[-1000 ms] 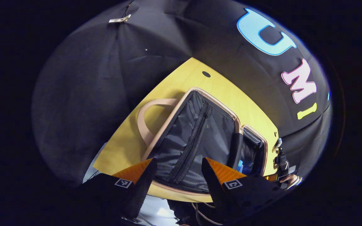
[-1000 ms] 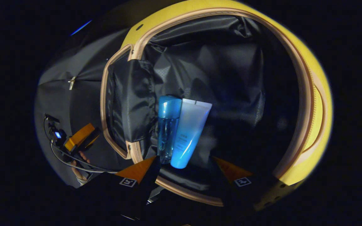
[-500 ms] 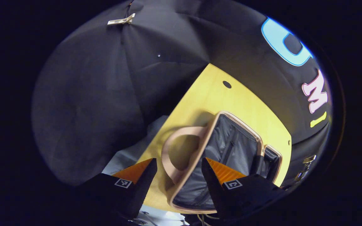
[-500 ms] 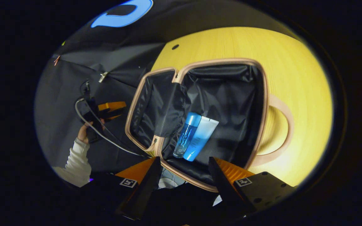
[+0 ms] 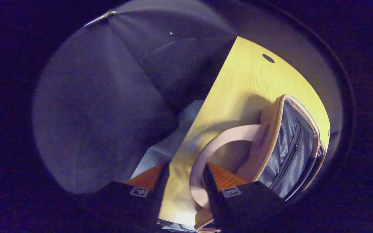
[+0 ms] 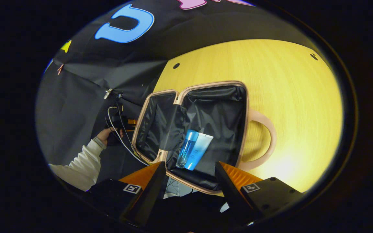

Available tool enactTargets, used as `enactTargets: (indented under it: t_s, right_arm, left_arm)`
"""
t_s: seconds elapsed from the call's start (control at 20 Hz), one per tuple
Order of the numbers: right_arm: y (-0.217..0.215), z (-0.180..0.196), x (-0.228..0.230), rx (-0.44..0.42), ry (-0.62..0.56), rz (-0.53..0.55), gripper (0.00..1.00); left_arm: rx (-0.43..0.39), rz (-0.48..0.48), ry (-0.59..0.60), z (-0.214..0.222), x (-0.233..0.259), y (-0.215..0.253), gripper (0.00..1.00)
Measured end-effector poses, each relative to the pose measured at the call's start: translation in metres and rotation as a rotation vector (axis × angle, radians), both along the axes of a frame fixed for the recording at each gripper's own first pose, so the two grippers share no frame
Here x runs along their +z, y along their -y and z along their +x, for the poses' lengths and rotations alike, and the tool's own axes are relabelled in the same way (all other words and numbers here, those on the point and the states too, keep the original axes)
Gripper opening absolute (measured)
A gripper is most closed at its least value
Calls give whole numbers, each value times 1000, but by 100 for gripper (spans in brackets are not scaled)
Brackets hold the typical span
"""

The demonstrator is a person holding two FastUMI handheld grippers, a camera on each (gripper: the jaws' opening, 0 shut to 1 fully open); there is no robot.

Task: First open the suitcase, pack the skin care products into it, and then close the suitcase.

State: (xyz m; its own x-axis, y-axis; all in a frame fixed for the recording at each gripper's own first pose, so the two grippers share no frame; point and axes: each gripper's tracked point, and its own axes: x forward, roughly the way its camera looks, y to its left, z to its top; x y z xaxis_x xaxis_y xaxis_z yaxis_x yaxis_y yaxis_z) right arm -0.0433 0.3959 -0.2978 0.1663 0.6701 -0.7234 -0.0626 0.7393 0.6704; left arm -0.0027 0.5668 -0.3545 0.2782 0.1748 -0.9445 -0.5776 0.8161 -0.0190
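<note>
1. The left gripper (image 5: 182, 184) has its fingers parted with nothing clamped; the looped beige handle (image 5: 219, 145) of the suitcase (image 5: 287, 149) passes between and just above them, and whether it touches a finger cannot be told.
2. The right gripper (image 6: 189, 181) hangs with its fingers spread wide and nothing between them, above the near rim of the case.
3. In the right gripper view the suitcase (image 6: 202, 87) lies opened flat on the yellow wooden table (image 6: 270, 81): beige rim, black lining, lid half to the left, deeper half to the right, handle (image 6: 264, 142) sticking out rightward.
4. A blue bottle (image 6: 186, 149) and a pale blue tube (image 6: 199, 151) lie touching side by side in the deeper half, long axes tilted, tops up and to the right, bottoms toward the near rim.
5. A hand (image 6: 104, 134) in a white sleeve holds the other gripper left of the lid.
6. Since a second ago, the right gripper has pulled back, so the case looks smaller; the left has swung toward the handle.
</note>
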Motion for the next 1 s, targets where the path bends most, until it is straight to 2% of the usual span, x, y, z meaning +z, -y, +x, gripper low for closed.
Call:
enactTargets:
  t_s: [0.05, 0.1, 0.25, 0.3, 0.4, 0.6, 0.65, 0.7, 0.9, 0.95, 1.0]
  right_arm:
    - [0, 0, 2, -11, -5, 10, 97]
    - [0, -2, 3, -13, -7, 13, 96]
    - [2, 0, 6, -18, 15, 18, 96]
    - [3, 2, 7, -24, 26, 17, 97]
    - [9, 5, 6, -39, 40, 8, 96]
    - [19, 6, 18, -41, 75, 27, 96]
    - [23, 6, 20, -31, 86, 30, 96]
    - [27, 7, 23, -24, 100, 33, 96]
    - [49, 6, 39, -9, 145, 53, 96]
    - [57, 6, 43, -3, 159, 57, 96]
    - [67, 5, 46, 2, 169, 58, 96]
  left_arm:
    - [-13, 16, -5, 7, -10, -1, 34]
    - [-9, 19, -2, 7, -12, 0, 19]
    - [1, -32, 54, 9, 0, 4, 9]
    - [8, -53, 83, 8, 10, 6, 12]
    - [9, -88, 164, 11, 38, 18, 11]
    - [-83, -13, 301, 14, 114, 39, 7]
    - [-106, 11, 332, 13, 133, 47, 11]
    - [-128, 29, 360, 10, 153, 57, 7]
    - [-210, 67, 470, 8, 221, 117, 6]
    - [-230, 72, 498, 10, 238, 137, 10]
    - [-253, 72, 527, 14, 253, 157, 6]
